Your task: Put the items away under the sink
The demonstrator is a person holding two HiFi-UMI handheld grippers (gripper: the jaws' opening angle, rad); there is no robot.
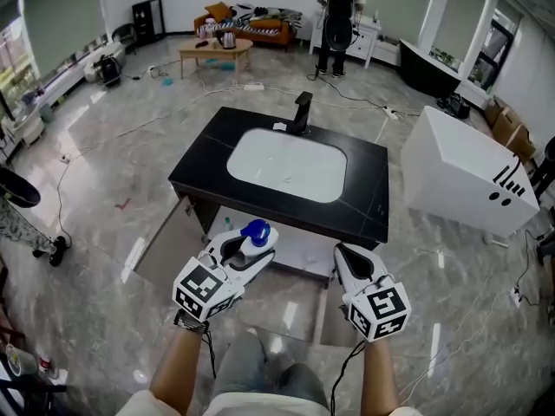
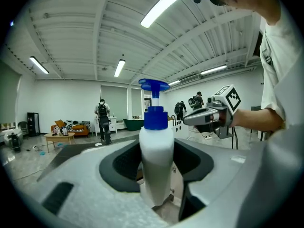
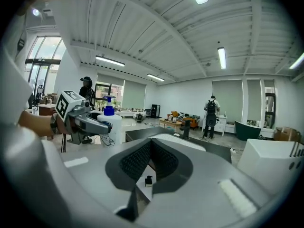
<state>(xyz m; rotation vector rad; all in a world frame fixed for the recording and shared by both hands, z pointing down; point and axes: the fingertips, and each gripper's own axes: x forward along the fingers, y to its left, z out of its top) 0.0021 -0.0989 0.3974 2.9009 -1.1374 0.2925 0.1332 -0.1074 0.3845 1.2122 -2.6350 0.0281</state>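
A white pump bottle with a blue pump head stands upright between the jaws of my left gripper, which is shut on its body. It hangs in front of the black sink cabinet, just before the open space under the white basin. My right gripper is beside it to the right, jaws together and empty. In the right gripper view the left gripper and the bottle appear at left. The cabinet's left door stands open.
A black faucet stands at the basin's far edge. A big white tub lies on the floor at the right. A person with a backpack, a coffee table and floor cables are farther back.
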